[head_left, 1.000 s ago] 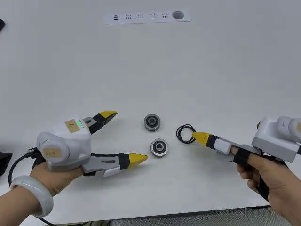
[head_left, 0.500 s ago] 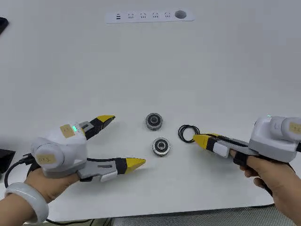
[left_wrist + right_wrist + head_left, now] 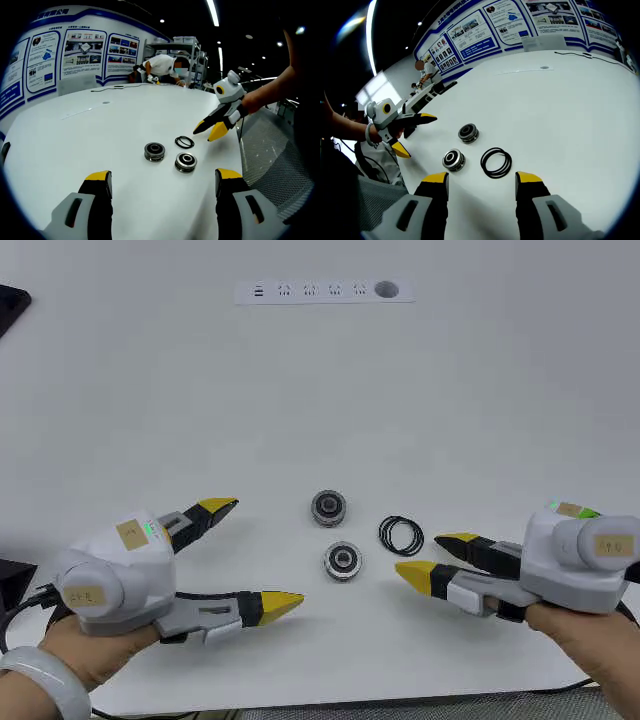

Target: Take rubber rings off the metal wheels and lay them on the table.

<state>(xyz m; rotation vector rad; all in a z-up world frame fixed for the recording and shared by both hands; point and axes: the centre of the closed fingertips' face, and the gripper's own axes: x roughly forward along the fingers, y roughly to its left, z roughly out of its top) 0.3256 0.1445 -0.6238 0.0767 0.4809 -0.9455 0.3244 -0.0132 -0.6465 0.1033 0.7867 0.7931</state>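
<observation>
Now right gripper (image 3: 420, 553) spread, withdrawn from rubber rings (image 3: 401, 535)

Your white, yellow-tipped left gripper (image 3: 257, 552), jaws spread wide, is at 9 o'clock from the near round metal wheel (image 3: 342, 560). The far wheel (image 3: 328, 507) is at 12, the black rubber rings (image 3: 401, 535) at 2, your right gripper (image 3: 430, 554), jaws apart, at 3.

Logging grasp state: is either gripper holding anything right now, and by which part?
Nothing is held. The left gripper and right gripper both have open jaws; the rubber rings lie on the table, apart from both.
</observation>
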